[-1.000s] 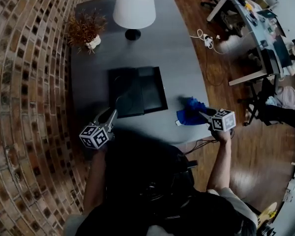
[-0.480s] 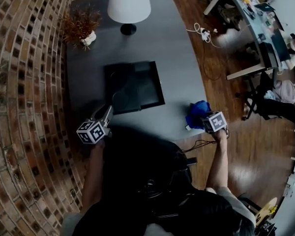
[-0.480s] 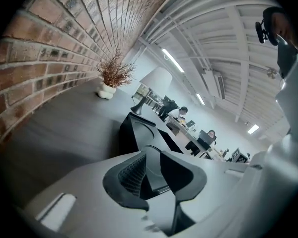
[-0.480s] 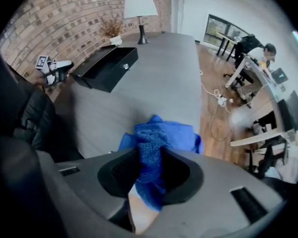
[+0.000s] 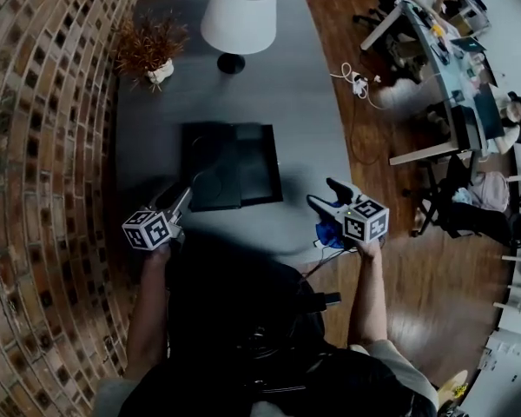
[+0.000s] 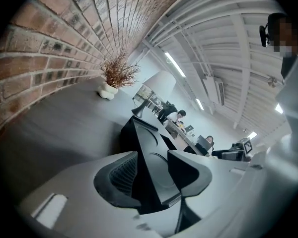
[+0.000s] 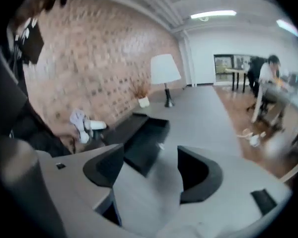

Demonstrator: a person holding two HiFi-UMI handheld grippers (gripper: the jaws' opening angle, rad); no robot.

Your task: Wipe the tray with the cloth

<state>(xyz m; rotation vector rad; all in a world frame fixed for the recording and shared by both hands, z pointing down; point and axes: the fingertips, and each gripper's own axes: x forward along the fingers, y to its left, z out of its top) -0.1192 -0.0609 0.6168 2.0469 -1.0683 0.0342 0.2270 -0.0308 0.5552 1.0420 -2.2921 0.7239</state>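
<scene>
Black tray (image 5: 243, 168) lies flat in the middle of the grey table (image 5: 304, 102); blue cloth (image 5: 327, 234) sits at the table's near right edge, well apart from the tray; left gripper (image 5: 191, 191) is at the tray's near left corner, jaws half spread and just been opening, the tray's rim standing between them with no firm pinch to be seen, so read as let go; right gripper (image 5: 319, 190) hovers over the cloth, jaws wide and just been opening, only bare table between them, holding nothing. Judgement: the step in hand is the release and pull-away; to do it well, draw the left jaws straight back toward the near side so no pad catches the rim and drags the tray; lift the right one clear before swinging it, so no fold snags and the cloth is not tugged off the near edge; if more wiping is wanted, the cloth must be gripped anew first. Hard to make out: most of the cloth lies under the right gripper in the head view and is absent from the right gripper view, which is smeared; dark pads against dark tray hide whether the left pads touch the rim; the tray's surface is too dark to judge clean or not; its near left corner is covered by the left gripper.
</scene>
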